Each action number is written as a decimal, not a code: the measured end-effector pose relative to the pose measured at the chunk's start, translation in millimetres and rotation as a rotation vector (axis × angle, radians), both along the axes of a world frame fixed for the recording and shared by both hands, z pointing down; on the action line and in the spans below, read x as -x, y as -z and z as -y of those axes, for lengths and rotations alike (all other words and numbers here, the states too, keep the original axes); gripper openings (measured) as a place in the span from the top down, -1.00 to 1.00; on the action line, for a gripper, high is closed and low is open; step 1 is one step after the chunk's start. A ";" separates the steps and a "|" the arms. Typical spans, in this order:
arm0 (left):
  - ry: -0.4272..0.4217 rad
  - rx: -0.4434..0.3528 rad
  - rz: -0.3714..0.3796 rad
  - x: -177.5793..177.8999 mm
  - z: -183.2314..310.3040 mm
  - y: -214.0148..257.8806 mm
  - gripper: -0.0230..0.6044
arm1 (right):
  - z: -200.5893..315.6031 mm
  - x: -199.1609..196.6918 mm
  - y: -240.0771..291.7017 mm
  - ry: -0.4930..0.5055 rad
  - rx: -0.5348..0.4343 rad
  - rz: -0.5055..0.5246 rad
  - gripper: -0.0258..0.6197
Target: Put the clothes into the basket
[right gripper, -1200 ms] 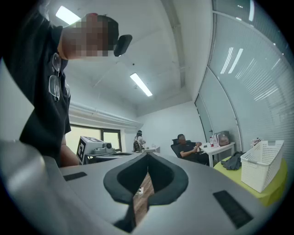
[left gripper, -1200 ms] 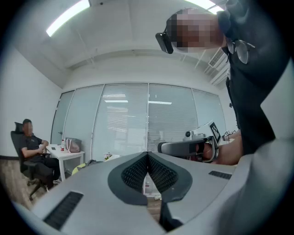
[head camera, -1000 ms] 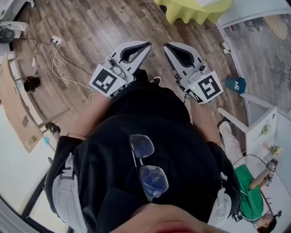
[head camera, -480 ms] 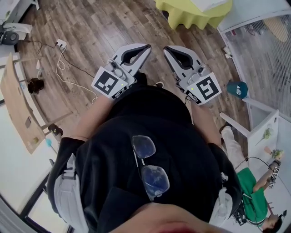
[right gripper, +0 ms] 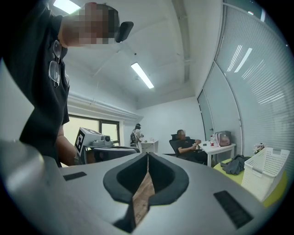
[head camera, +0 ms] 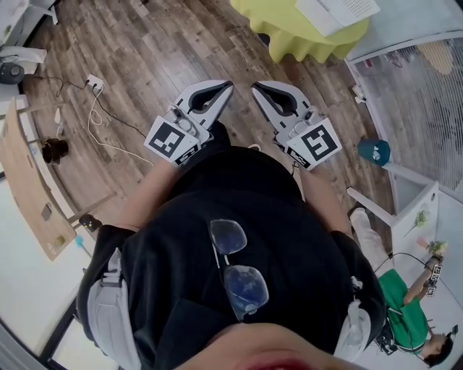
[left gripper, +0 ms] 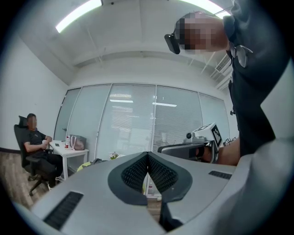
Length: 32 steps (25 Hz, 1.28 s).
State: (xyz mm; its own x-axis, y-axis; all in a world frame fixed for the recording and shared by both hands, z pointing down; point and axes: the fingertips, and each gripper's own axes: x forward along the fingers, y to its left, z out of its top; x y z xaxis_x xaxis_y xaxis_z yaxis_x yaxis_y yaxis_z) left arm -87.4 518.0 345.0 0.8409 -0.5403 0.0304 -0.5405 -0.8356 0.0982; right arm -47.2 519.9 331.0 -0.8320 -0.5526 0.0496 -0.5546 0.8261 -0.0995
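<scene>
My left gripper (head camera: 227, 86) and right gripper (head camera: 255, 87) are held side by side in front of the person's dark torso, tips pointing at a yellow-green table (head camera: 289, 32). Both are shut with nothing between the pads. In the left gripper view the jaws (left gripper: 147, 156) meet edge to edge, and the right gripper (left gripper: 202, 140) shows beside them. The right gripper view shows its own closed jaws (right gripper: 147, 156), a white basket (right gripper: 270, 170) on the yellow-green table, and a dark garment (right gripper: 236, 164) lying next to the basket. The basket's corner (head camera: 338, 10) peeks in at the head view's top.
White cables and a power strip (head camera: 91, 66) lie on the wood floor at left, near a wooden board (head camera: 29, 181). A seated person (left gripper: 36, 149) is at a white desk (left gripper: 69, 150). A teal object (head camera: 374, 152) and glass walls with blinds stand at right.
Both grippers have shifted a little forward towards the yellow-green table, and more of the table and the basket's corner has come into the head view. Both stay shut.
</scene>
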 end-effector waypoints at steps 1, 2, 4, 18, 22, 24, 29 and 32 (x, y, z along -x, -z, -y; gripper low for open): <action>-0.003 0.000 0.003 5.9 8.6 -0.2 0.90 | 8.5 6.7 0.6 -0.001 -0.002 -0.005 0.83; -0.005 0.001 0.004 11.5 18.0 -0.3 0.90 | 17.9 13.1 0.6 -0.003 -0.002 -0.008 0.83; -0.011 0.000 0.007 22.9 38.8 0.5 0.90 | 39.0 26.4 0.1 -0.005 -0.001 -0.012 0.83; -0.043 -0.021 0.009 129.8 155.2 9.4 0.90 | 154.8 141.5 1.6 -0.045 -0.006 -0.026 0.83; -0.031 -0.025 -0.004 161.0 175.8 8.8 0.90 | 175.5 172.8 4.2 -0.052 -0.022 -0.031 0.83; -0.024 -0.022 -0.007 172.0 182.6 8.6 0.90 | 182.7 183.0 6.3 -0.051 -0.025 -0.033 0.83; 0.003 -0.033 -0.012 193.0 204.3 9.8 0.90 | 203.5 200.4 7.9 -0.033 -0.031 -0.045 0.83; 0.014 -0.033 -0.002 203.0 218.6 8.6 0.90 | 217.9 208.7 8.0 -0.024 -0.031 -0.039 0.83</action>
